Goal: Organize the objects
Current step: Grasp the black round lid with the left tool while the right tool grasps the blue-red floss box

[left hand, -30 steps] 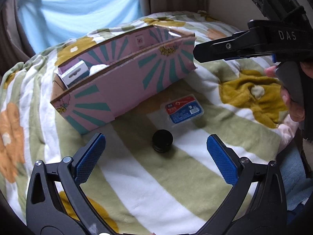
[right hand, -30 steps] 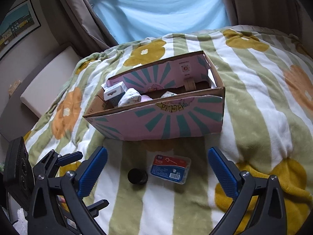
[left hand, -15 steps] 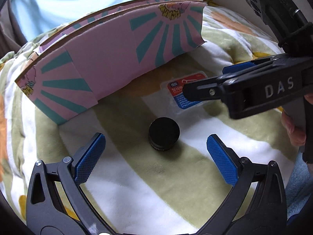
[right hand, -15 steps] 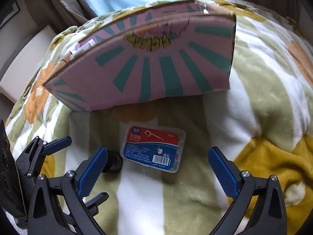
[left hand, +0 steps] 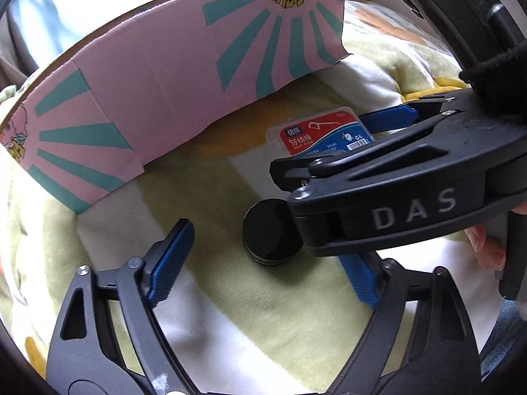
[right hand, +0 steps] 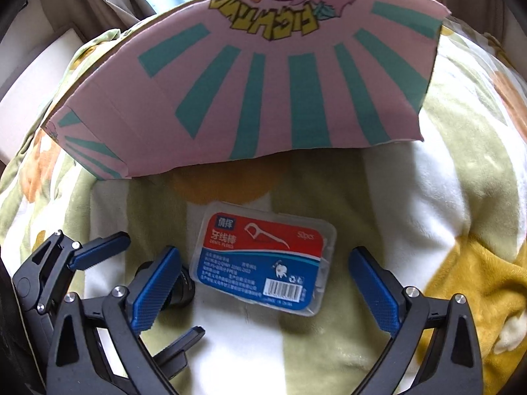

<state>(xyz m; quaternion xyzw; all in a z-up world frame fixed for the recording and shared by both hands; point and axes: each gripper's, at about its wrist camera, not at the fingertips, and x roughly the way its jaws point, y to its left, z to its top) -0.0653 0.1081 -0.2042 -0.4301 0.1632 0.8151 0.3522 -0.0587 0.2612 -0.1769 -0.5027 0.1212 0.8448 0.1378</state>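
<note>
A clear dental floss case point(right hand: 263, 258) with a red and blue label lies flat on the blanket, between the open jaws of my right gripper point(right hand: 263, 289). It also shows in the left wrist view point(left hand: 324, 131), partly behind the right gripper's body point(left hand: 395, 191). A small black round jar point(left hand: 268, 233) lies between the open jaws of my left gripper point(left hand: 263, 263); in the right wrist view it point(right hand: 182, 291) is mostly hidden behind a blue finger point(right hand: 154, 288). Neither gripper touches anything.
A pink cardboard box with teal rays point(right hand: 263, 98) stands just behind both objects and shows in the left wrist view point(left hand: 158, 92). All rests on a soft flowered, striped blanket point(right hand: 461, 263). Curtains and a window lie beyond.
Both grippers have moved down and forward. The floss case now sits between the right jaws and the black jar between the left jaws. The box interior has dropped out of sight.
</note>
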